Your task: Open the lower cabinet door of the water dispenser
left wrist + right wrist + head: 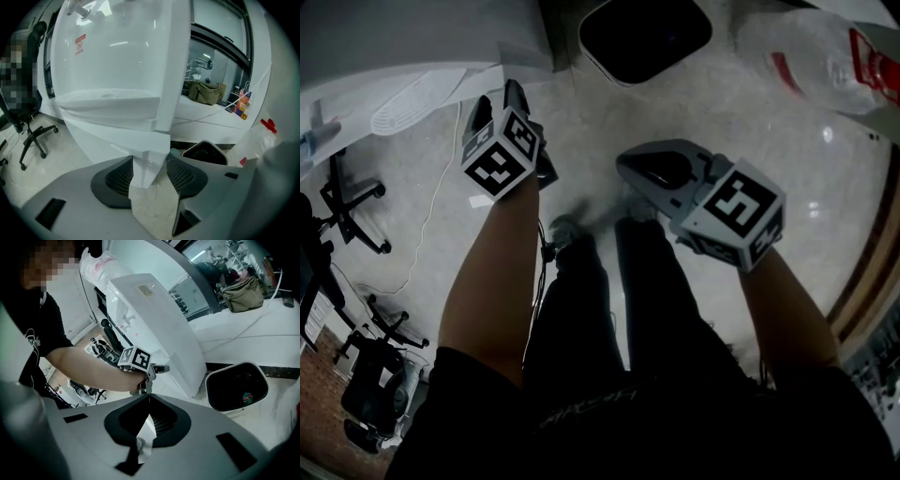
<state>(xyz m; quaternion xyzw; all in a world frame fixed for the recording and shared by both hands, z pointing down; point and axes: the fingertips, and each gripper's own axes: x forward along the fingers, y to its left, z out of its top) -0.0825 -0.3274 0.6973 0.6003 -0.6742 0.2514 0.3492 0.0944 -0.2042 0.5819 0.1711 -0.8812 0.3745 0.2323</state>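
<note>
The white water dispenser [117, 56] stands close in front, and its top shows in the head view's upper left [412, 37]. My left gripper [150, 164] is shut on the lower cabinet door [112, 131] at its right-hand corner edge; the white edge fills the gap between the pads. That door edge stands slightly proud of the pillar above it. In the head view the left gripper [514, 94] reaches under the dispenser's front. The right gripper view shows the left gripper [157, 369] against the dispenser [154, 319]. My right gripper [628, 164] [150, 401] hangs over the floor, shut and empty.
A black-lined waste bin [642, 33] [236, 385] stands on the floor right of the dispenser. A clear plastic bag [811, 56] lies beyond it. Office chairs [352, 202] [33, 136] are to the left. A cable [431, 206] runs across the floor. A window ledge holds an olive bag [206, 91].
</note>
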